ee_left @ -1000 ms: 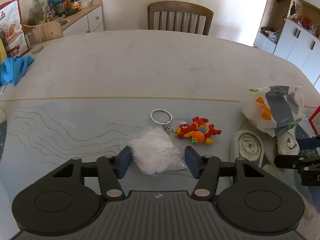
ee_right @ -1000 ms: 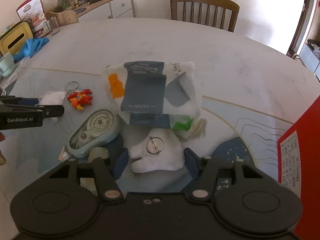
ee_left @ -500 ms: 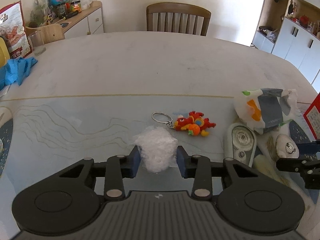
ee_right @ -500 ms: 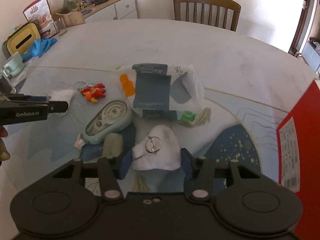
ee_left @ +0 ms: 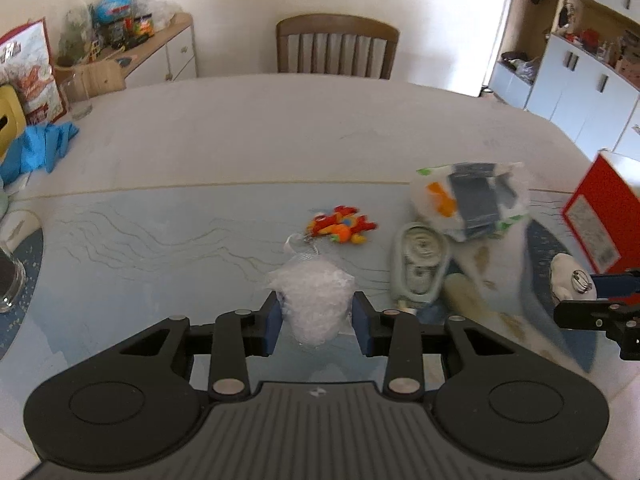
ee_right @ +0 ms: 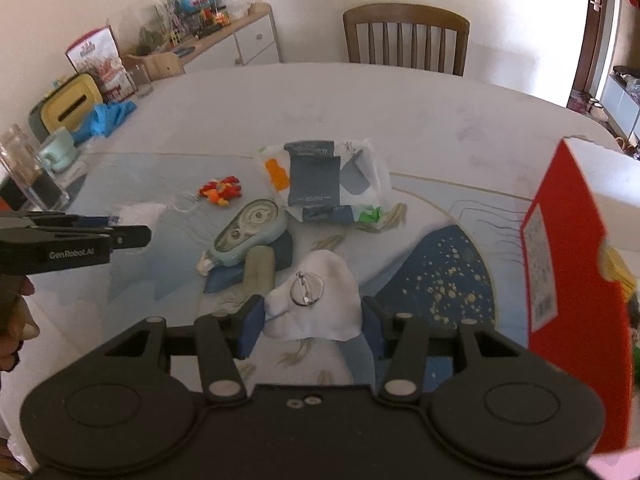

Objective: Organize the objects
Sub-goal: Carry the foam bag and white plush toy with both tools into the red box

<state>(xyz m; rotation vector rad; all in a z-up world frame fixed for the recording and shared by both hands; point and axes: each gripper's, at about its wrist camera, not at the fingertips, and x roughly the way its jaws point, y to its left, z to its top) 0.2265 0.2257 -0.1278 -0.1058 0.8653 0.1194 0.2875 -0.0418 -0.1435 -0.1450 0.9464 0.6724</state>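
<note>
1. holding both catches clear of the counter (ee_left: 304,128) is your job now: the left gripper (ee_left: 318,322) is clamped on a crinkly clear plastic packet (ee_left: 314,300), pads pressing its lower sides.
2. that packet looks feather-light and slippery; it squashes under the pads, so keep the bite low on the bunched part and move gently.
3. the right gripper (ee_right: 312,326) is closed partway around a soft white pouch (ee_right: 320,300) with a metal ring (ee_right: 304,282) on top, the pads against its two flanks.
4. the pouch looks limp and may sag, so grip the body, never the ring.
5. an open red box (ee_right: 560,248) stands just to your right, likely the place for both.
</note>
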